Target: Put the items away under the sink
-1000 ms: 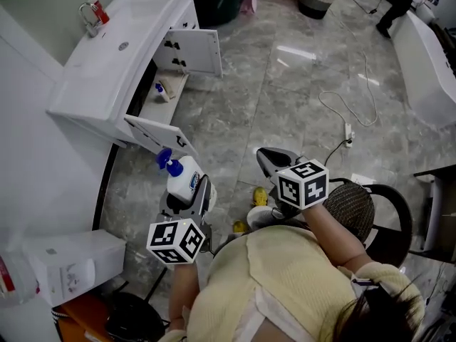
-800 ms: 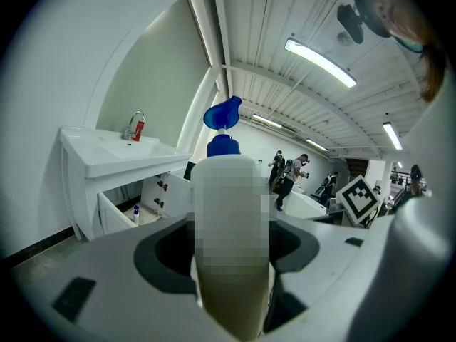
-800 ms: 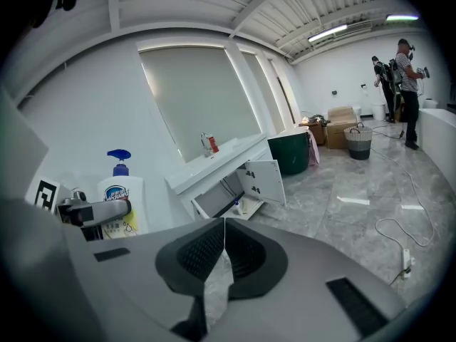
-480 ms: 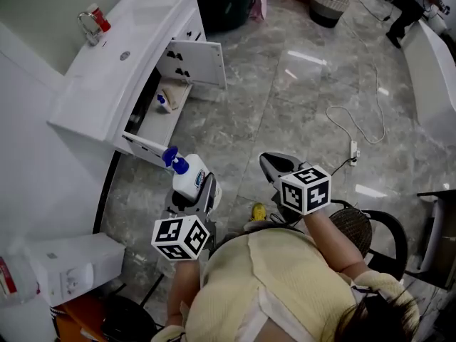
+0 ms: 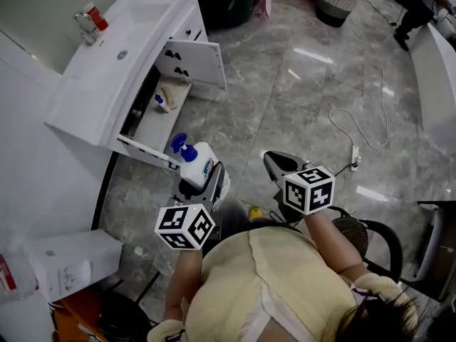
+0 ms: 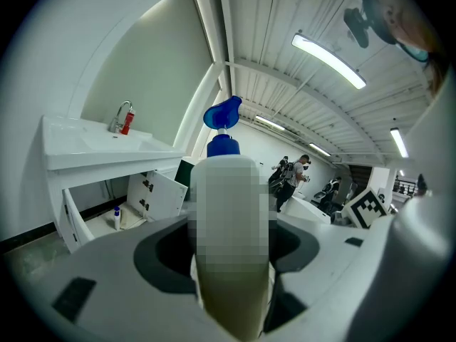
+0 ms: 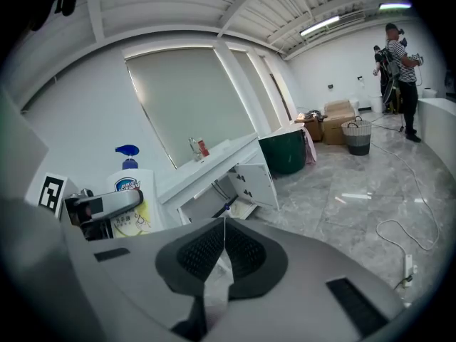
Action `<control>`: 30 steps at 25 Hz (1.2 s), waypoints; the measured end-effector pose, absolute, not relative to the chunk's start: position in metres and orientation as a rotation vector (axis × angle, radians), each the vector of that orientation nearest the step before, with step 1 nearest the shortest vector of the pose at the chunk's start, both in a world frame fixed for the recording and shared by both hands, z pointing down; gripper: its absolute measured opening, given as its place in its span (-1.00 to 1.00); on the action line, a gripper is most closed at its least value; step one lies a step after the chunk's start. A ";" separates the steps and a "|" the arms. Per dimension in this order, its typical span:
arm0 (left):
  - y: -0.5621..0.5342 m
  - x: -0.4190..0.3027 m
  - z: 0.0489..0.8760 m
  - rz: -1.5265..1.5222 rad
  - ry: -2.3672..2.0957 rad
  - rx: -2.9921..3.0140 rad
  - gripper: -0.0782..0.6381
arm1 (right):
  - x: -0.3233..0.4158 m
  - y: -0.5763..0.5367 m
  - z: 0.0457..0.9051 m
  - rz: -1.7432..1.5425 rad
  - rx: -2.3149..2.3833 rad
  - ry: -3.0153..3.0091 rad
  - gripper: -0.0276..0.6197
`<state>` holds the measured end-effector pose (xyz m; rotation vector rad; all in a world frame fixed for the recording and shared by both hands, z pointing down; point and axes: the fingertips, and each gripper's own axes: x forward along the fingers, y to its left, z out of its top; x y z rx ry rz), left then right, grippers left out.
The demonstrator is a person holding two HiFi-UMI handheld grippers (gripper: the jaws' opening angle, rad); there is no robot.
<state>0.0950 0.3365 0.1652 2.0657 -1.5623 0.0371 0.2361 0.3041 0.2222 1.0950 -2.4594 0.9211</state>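
Carrying pump bottle (image 5: 197, 164) clamped in left gripper (image 5: 206, 182); right gripper (image 5: 275, 164) pinched together, empty. Next, likely: into cabinet (image 5: 151, 125) at 11 o'clock.

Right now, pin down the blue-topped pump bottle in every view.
Head view: pump bottle centre-left, clamped in the left hand-held gripper.
Left gripper view: pump bottle dead centre, between the jaws.
Right gripper view: pump bottle at far left, mid-height.
Shared landmark: the white sink, seen in all three.
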 end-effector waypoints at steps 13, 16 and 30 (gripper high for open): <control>0.297 0.097 0.178 0.068 -1.553 2.046 0.05 | 0.226 0.270 0.233 0.941 1.064 -2.449 -0.83; 0.282 0.091 0.183 0.075 -1.546 2.047 0.05 | 0.216 0.256 0.234 0.936 1.046 -2.449 -0.83; 0.192 0.027 0.201 0.061 -1.558 1.977 0.05 | 0.148 0.166 0.238 0.897 0.949 -2.439 -0.83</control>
